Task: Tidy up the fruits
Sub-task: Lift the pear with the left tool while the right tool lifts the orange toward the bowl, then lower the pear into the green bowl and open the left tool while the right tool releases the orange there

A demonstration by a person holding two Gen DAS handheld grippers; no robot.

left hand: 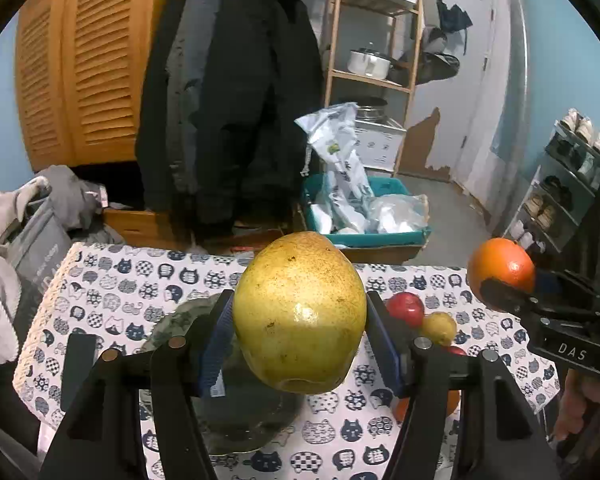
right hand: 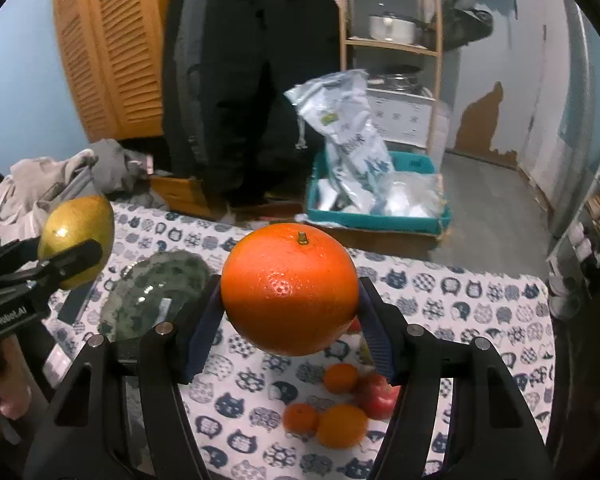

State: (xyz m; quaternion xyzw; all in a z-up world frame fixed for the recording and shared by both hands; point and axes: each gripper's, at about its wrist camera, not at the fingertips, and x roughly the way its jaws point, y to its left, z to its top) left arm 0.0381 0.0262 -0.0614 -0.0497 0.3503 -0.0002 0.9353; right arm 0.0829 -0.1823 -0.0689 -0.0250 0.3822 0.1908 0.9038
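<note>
My left gripper (left hand: 300, 320) is shut on a large yellow-green pear (left hand: 300, 312) and holds it above a dark glass plate (left hand: 244, 420) on the cat-print tablecloth (left hand: 112, 292). My right gripper (right hand: 290, 300) is shut on a big orange (right hand: 290, 292), held above the cloth. Each view shows the other gripper: the pear (right hand: 78, 236) at left, the orange (left hand: 500, 272) at right. The plate (right hand: 152, 292) lies left of the orange. Loose fruit lies on the cloth: small oranges (right hand: 340, 424), a red apple (right hand: 380, 396), a red fruit (left hand: 406, 306) and a small yellow fruit (left hand: 438, 328).
Beyond the table's far edge stand hanging dark coats (left hand: 228, 100), a wooden louvred cabinet (left hand: 80, 72), a teal bin with plastic bags (left hand: 364, 208) and a wooden shelf with pots (left hand: 372, 64). Clothes (left hand: 28, 208) lie piled at left. A shoe rack (left hand: 568, 184) stands at right.
</note>
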